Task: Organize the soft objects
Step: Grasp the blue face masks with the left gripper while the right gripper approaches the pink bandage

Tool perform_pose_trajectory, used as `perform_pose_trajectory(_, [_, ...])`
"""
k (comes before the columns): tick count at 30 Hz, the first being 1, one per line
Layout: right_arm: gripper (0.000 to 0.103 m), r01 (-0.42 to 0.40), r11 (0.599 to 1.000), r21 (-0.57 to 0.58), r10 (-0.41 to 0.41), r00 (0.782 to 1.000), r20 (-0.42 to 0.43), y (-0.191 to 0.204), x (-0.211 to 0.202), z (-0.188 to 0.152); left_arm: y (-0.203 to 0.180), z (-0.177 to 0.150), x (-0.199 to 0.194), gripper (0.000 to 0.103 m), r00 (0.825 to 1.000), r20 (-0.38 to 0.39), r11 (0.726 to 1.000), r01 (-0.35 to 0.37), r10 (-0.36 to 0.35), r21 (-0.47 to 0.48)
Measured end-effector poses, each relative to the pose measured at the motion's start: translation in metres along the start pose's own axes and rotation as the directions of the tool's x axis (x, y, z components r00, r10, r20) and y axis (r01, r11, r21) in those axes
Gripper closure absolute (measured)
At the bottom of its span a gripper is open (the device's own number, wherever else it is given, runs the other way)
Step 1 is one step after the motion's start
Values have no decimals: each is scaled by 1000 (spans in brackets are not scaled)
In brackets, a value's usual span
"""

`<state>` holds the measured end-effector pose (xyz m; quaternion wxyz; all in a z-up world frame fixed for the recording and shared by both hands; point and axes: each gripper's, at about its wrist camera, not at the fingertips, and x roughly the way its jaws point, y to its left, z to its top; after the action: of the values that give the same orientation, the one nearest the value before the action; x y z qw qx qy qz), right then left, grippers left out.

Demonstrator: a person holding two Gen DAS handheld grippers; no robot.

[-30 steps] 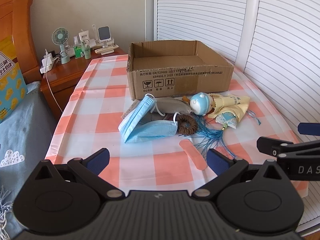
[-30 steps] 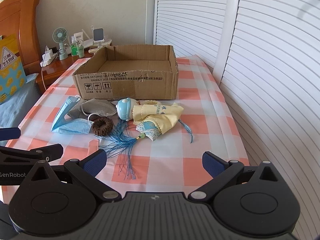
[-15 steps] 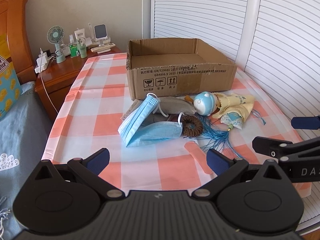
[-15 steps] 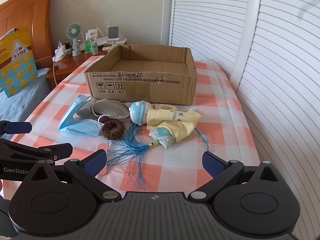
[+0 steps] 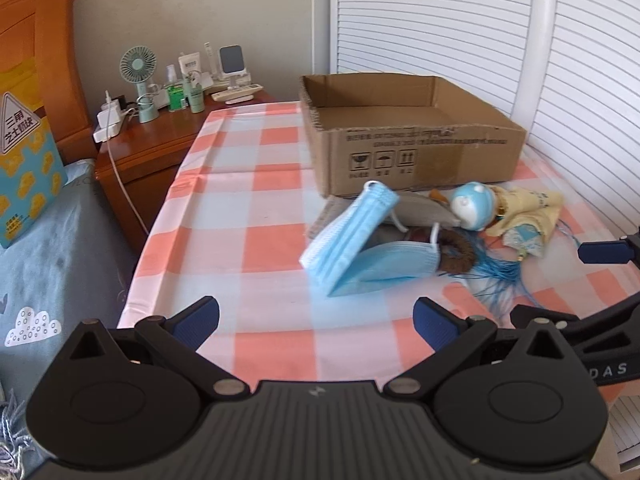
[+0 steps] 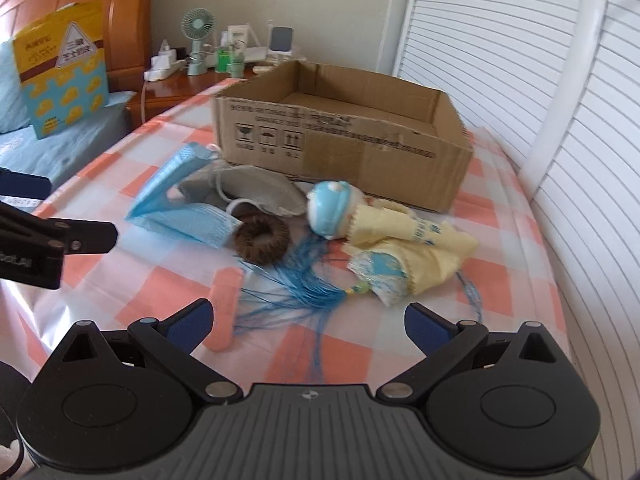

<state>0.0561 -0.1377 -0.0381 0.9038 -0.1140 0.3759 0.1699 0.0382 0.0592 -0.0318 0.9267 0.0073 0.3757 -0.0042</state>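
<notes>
Blue-padded jaws of the left gripper (image 5: 316, 322) stand spread and empty at the bottom of its frame; the right gripper (image 6: 306, 326) is likewise spread, holding nothing. Just beyond, mid-frame on the checked tablecloth (image 5: 248, 184), lie a blue face mask (image 5: 360, 248), brown hair tie (image 6: 262, 238), blue tassel (image 6: 300, 292) and yellow cloth (image 6: 424, 244). Behind them sits a cardboard box (image 6: 352, 140).
</notes>
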Motion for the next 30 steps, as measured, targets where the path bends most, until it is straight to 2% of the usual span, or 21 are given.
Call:
perform_pose_trajectory(4, [4, -50, 998, -33, 51, 998, 26, 16, 4, 4, 11, -1, 6, 1, 1000, -14, 1000, -13, 13, -22])
perform_pose_trajectory(7, [19, -60, 995, -74, 61, 998, 8, 29, 12, 6, 15, -2, 10, 1, 1000, -20, 1000, -11, 10, -23])
perform_pose_trajectory(9, [23, -77, 994, -80, 76, 997, -8, 33, 16, 6, 18, -3, 11, 1, 1000, -22, 1000, -8, 8, -24])
perform_pose_trajectory(14, [47, -105, 992, -73, 103, 994, -28, 39, 24, 6, 21, -3, 15, 1, 1000, -26, 1000, -1, 0, -24])
perform_pose_trajectory(18, [55, -116, 991, -71, 114, 993, -36, 40, 27, 5, 22, -2, 19, 1, 1000, -29, 1000, 5, -5, -24])
perform_pose_trajectory(23, [77, -106, 990, -96, 104, 994, -24, 43, 25, 6, 20, -2, 21, 1, 999, -29, 1000, 20, -20, -14])
perform_pose_trajectory(30, [80, -107, 989, -99, 105, 994, -28, 40, 22, 4, 11, -1, 22, 1, 999, -12, 997, 48, -47, 62])
